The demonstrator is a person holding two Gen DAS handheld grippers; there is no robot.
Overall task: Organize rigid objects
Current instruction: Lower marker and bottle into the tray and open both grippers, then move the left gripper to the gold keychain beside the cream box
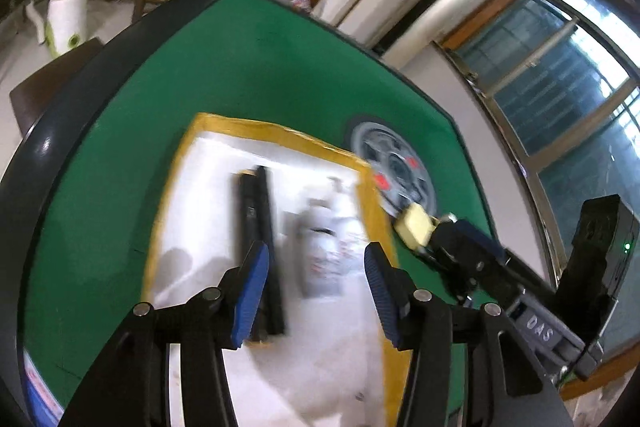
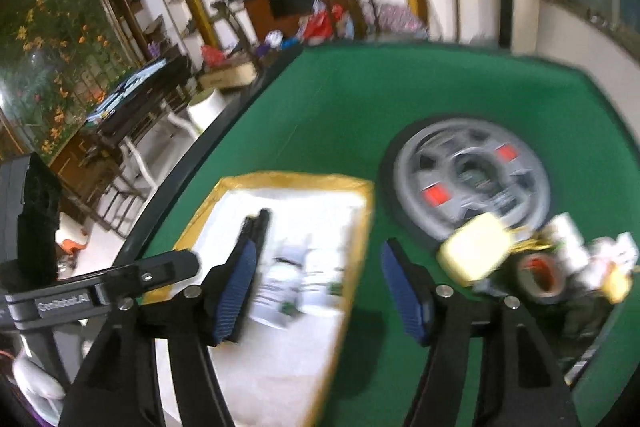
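Observation:
A white board with a yellow border (image 1: 208, 131) (image 2: 288, 181) lies on the green table. On it rest a long black bar (image 1: 256, 223) (image 2: 256, 227) and a white printed bottle (image 1: 324, 251) (image 2: 288, 279), both blurred. My left gripper (image 1: 316, 291) hovers over them, open, with nothing between its blue pads. My right gripper (image 2: 320, 291) hangs open above the board's right edge, and its jaws are empty. A pale yellow block (image 2: 476, 251) (image 1: 416, 227) lies just outside its right finger, on the green cloth.
A grey round disc with red squares (image 2: 472, 179) (image 1: 394, 163) sits right of the board. Right of the block lies a heap with a tape roll (image 2: 538, 275) and small white and yellow items. The table's dark rim (image 1: 60, 131) curves round the left; chairs and shelves stand beyond.

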